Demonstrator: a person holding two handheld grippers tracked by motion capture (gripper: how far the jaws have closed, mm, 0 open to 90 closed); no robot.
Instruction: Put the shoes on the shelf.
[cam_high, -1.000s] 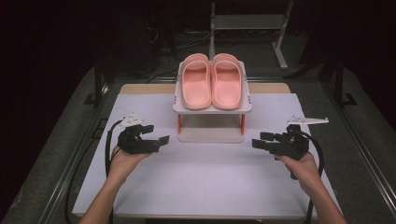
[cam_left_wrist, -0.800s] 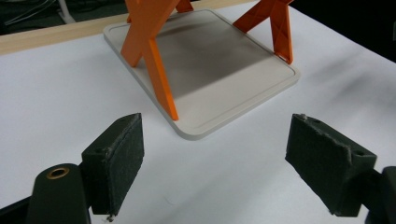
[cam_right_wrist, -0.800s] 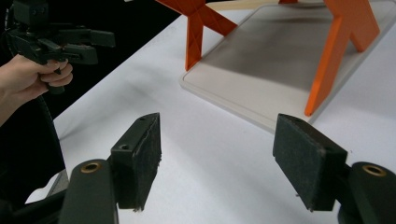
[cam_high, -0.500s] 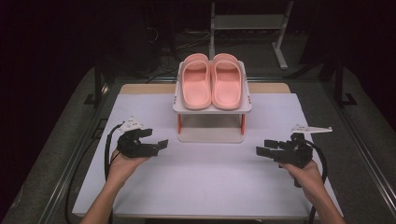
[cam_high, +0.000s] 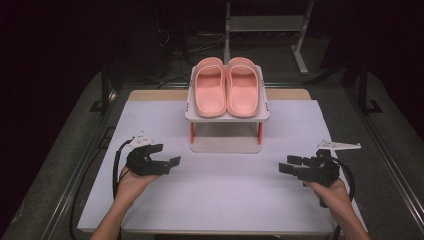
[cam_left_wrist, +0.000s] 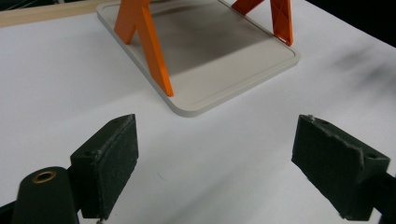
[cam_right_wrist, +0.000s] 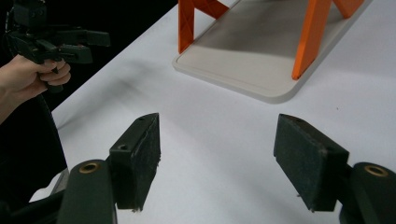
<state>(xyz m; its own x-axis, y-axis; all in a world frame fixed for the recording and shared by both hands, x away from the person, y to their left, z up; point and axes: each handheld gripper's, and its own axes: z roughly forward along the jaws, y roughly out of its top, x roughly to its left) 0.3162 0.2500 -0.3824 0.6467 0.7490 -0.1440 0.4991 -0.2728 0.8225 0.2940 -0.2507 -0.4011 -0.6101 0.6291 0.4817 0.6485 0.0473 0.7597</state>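
Hovering low over the white counter (cam_high: 220, 200), the left hand-held gripper (cam_high: 167, 161) has its jaws apart with nothing between them; they have just been opening a little further. In the left gripper view its two black pads (cam_left_wrist: 112, 158) stand wide over bare counter, aimed at the near corner of the rack's grey base (cam_left_wrist: 224, 70), which lies near but apart from them. The right hand-held gripper (cam_high: 289, 166) is held the same way at the other side, jaws spread and empty, pointing inward across the counter toward the left one; both are well apart from each other. In the right gripper view its pads (cam_right_wrist: 140, 154) frame bare counter, with the base and two orange legs (cam_right_wrist: 313, 37) of the rack beyond, and the person's left hand (cam_right_wrist: 32, 77) gripping its tool farther off. Between and beyond the two grippers stands the small rack (cam_high: 226, 120), centred toward the far edge of the counter. On its top shelf lie the pink slippers (cam_high: 227, 86), a pair side by side and touching, toes pointing away from the person.
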